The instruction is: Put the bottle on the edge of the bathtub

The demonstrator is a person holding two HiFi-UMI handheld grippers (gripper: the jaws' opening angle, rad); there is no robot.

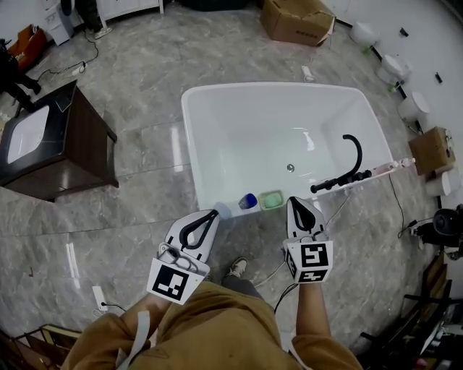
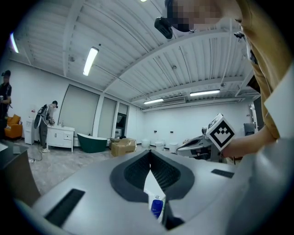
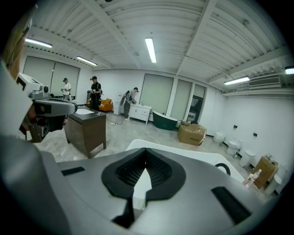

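Observation:
A small blue bottle (image 1: 248, 201) stands on the near rim of the white bathtub (image 1: 189, 137), beside a green soap dish (image 1: 271, 199). My left gripper (image 1: 214, 212) hovers just left of the bottle, shut with nothing in it. In the left gripper view its jaws (image 2: 150, 152) meet at the tip, and the blue bottle (image 2: 156, 207) shows through the slit low between them. My right gripper (image 1: 293, 200) is shut and empty, just right of the soap dish. The right gripper (image 3: 145, 150) view looks out over the tub (image 3: 193, 158).
A black faucet (image 1: 352, 155) and shower handset (image 1: 340, 182) sit on the tub's right rim. A dark cabinet (image 1: 69, 141) stands at the left and a cardboard box (image 1: 296, 20) beyond the tub. Toilets (image 1: 394, 69) line the right wall. People (image 3: 94, 94) stand far off.

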